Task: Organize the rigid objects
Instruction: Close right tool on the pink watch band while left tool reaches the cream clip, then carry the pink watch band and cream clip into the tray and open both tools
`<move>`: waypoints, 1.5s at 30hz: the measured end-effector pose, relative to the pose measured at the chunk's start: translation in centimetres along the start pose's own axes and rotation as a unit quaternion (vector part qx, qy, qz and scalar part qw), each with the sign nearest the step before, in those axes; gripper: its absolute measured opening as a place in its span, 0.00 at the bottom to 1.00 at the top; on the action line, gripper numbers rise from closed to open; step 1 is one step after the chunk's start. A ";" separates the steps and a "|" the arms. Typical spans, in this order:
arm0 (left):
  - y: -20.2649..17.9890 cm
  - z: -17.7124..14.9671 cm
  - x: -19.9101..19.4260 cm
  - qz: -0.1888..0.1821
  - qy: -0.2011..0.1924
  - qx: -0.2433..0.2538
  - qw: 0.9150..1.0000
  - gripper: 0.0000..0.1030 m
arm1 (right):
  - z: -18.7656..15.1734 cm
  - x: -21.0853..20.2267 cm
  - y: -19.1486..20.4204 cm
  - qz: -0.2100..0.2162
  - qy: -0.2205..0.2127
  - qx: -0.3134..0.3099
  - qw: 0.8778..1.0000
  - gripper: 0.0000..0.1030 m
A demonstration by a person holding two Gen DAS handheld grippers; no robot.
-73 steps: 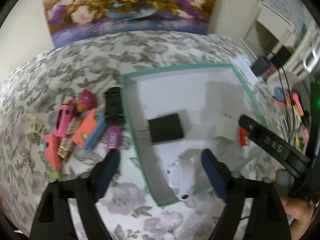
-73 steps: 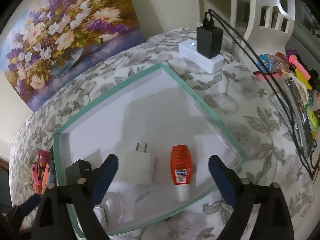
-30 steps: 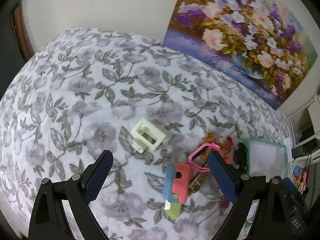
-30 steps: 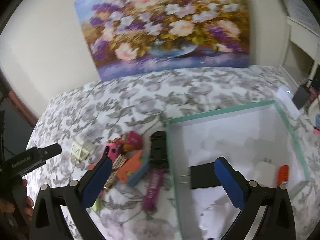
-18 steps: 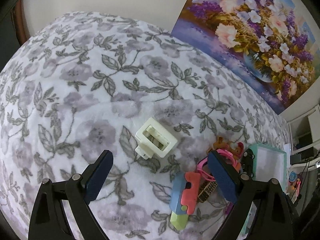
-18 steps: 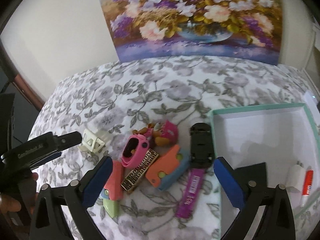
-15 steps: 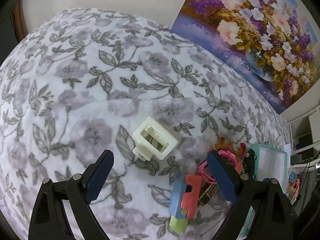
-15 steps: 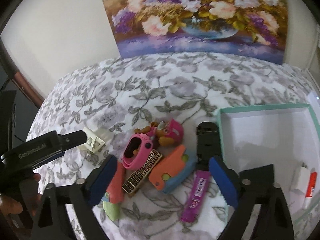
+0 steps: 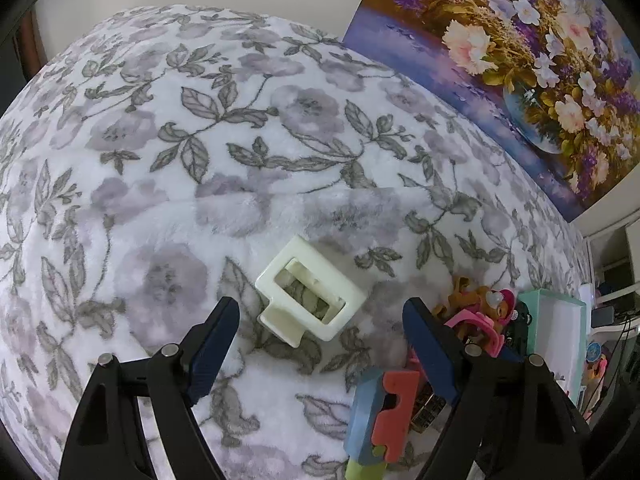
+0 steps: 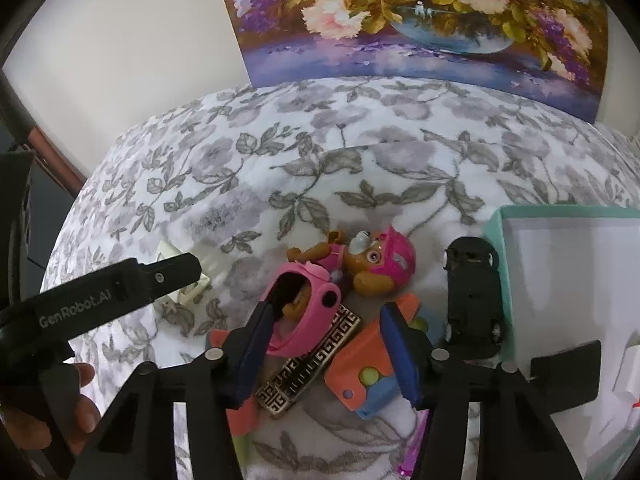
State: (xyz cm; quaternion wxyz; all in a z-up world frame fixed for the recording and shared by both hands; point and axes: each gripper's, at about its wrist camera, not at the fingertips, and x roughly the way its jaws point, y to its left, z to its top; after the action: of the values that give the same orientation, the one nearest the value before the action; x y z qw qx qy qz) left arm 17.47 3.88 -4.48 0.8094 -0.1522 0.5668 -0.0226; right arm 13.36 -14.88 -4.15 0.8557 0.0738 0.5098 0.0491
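While our left gripper hangs spread wide over the flowered blanket, the cream plastic clip lies on the fabric between its blue fingertips, touched by neither. Our right gripper is also parted, its tips set either side of the gold-patterned black bar (we cannot tell whether they touch anything). Beside that bar lie the pink watch, the pup figure in a pink helmet and the orange-and-blue block. The black toy car rests just beside the teal-rimmed tray, in which a black adapter sits. A flower painting leans against the wall.
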 end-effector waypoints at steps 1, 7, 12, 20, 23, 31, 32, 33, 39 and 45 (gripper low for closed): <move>-0.1 0.0 0.1 0.002 0.000 0.001 1.000 0.82 | 0.1 0.0 0.0 0.001 -0.001 0.001 1.000 0.52; -0.4 -0.1 1.1 0.009 0.011 0.003 1.000 0.62 | 0.0 0.5 0.0 0.004 0.005 0.001 1.000 0.37; -0.2 -0.2 0.8 0.008 0.013 -0.001 1.000 0.43 | 0.0 0.4 -0.1 0.011 0.007 0.002 1.000 0.26; -0.4 -0.3 -0.7 0.023 0.002 0.000 1.000 0.42 | 0.3 -0.3 -1.0 0.024 0.004 0.017 1.000 0.15; -0.8 0.1 -2.1 0.027 -0.014 0.000 1.000 0.42 | 0.7 -1.3 -1.3 0.033 -0.006 0.021 0.999 0.12; -2.7 0.4 -5.9 0.034 -0.053 0.006 0.998 0.42 | 1.8 -4.2 -2.9 0.056 -0.035 0.040 0.997 0.12; -3.0 0.4 -6.3 0.034 -0.058 0.008 0.998 0.42 | 2.0 -4.7 -3.3 0.057 -0.042 0.043 0.997 0.12; -3.4 0.4 -6.6 0.035 -0.062 0.010 0.997 0.42 | 2.1 -5.2 -3.7 0.058 -0.048 0.046 0.996 0.12; -5.7 -0.2 -7.4 0.034 -0.072 0.022 0.997 0.42 | 2.5 -6.7 -6.1 0.055 -0.064 0.070 0.994 0.12; -8.6 -1.3 -6.8 0.030 -0.065 0.044 0.996 0.42 | 2.3 -7.0 -10.0 0.042 -0.064 0.113 0.991 0.12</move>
State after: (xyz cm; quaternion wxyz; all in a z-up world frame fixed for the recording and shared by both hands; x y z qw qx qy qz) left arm 15.02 -3.14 3.66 0.8506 -0.1008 0.5159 -0.0136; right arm 12.10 -25.97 1.22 0.8697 0.1948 0.4531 0.0222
